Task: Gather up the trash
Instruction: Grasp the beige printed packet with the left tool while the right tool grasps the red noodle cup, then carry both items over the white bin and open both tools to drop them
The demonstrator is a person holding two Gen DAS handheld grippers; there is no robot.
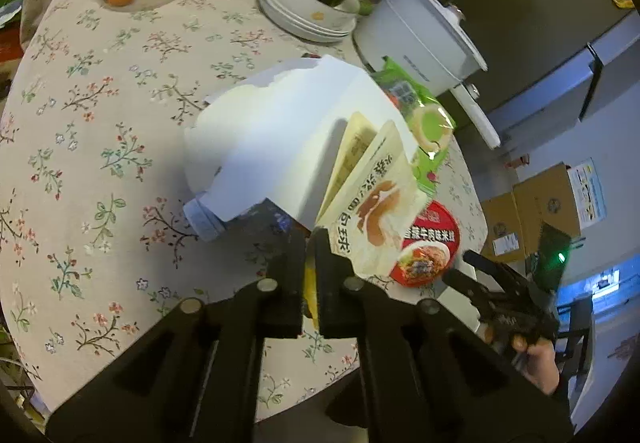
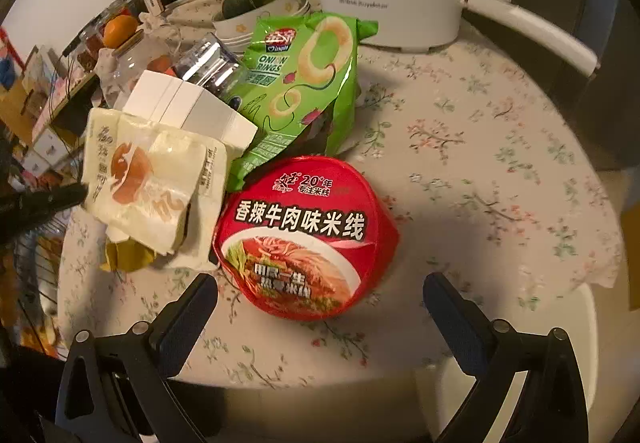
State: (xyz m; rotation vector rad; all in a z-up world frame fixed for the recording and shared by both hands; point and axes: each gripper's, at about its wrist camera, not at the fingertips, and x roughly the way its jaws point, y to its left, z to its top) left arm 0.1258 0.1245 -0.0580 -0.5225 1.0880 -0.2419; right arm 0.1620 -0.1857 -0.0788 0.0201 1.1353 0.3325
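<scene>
On floral cloth [image 2: 480,147], glossy round red noodle bowl [image 2: 306,239], crinkled cream wrapper [image 1: 376,203].

Left wrist camera looking steeply down along left claw [image 1: 310,263], close over worktop [image 1: 100,131]. Right wrist camera facing down from nearer edge. Both sharing red noodle cup [image 1: 430,247] [image 2: 306,239], cream wrapper [image 1: 376,203] [image 2: 148,179].

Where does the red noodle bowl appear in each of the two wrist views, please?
Left wrist view: the red noodle bowl lies lower right of centre, partly hidden behind the cream wrapper.
Right wrist view: it sits at centre, just ahead of the gripper's open jaws.
Shared landmark: the green onion-ring bag, directly beyond the bowl in both views.
</scene>
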